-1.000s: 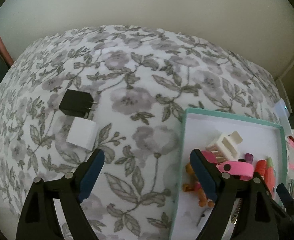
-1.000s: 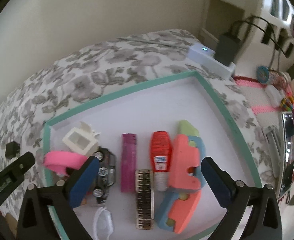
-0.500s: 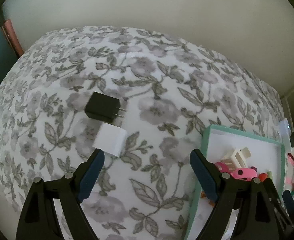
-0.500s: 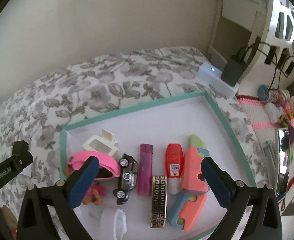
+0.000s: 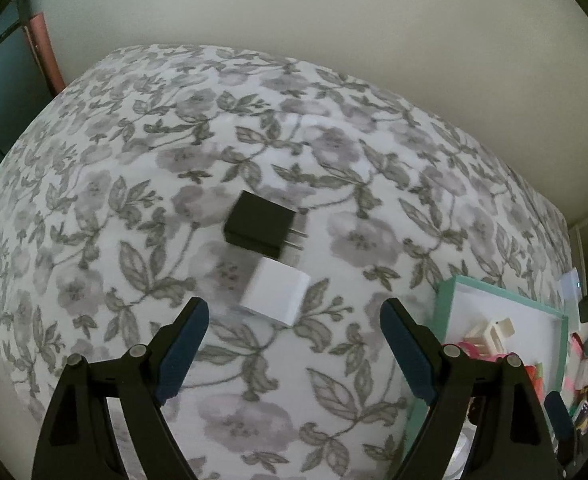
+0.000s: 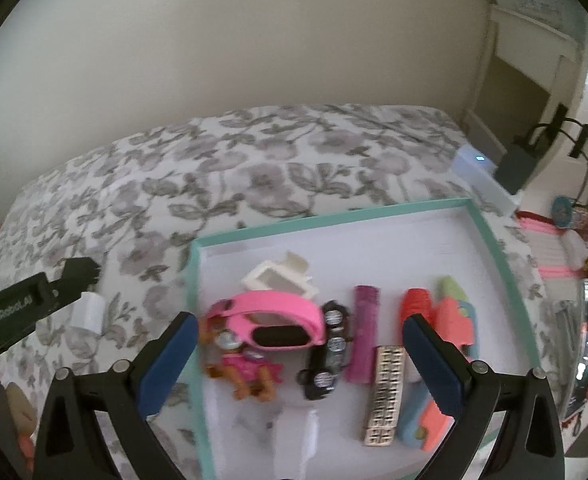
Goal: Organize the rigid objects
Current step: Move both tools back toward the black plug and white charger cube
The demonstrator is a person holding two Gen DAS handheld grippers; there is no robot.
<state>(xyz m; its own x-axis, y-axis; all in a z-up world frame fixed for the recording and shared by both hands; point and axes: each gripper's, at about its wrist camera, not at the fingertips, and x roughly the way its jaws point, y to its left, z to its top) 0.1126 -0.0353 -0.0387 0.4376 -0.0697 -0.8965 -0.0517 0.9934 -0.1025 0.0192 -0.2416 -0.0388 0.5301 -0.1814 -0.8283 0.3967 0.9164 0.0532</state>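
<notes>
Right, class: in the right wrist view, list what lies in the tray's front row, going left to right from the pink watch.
pink watch → black toy car → purple lighter → patterned metal bar → red tube → coral and blue toy

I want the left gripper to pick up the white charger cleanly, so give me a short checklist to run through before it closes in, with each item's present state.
1. Left gripper open and holding nothing: ok.
2. White charger lying between the lines of the jaws, just ahead of their tips: ok.
3. White charger clear of the black charger: not ok; they look to be touching or nearly so, and the black one's prongs point toward it.
4. Free floor in the teal-rimmed tray for a drop: ok, the back part is bare.
5. Right gripper out of the way: ok, open above the tray.
6. Image sharpness: not ok, both views are motion-blurred.
</notes>
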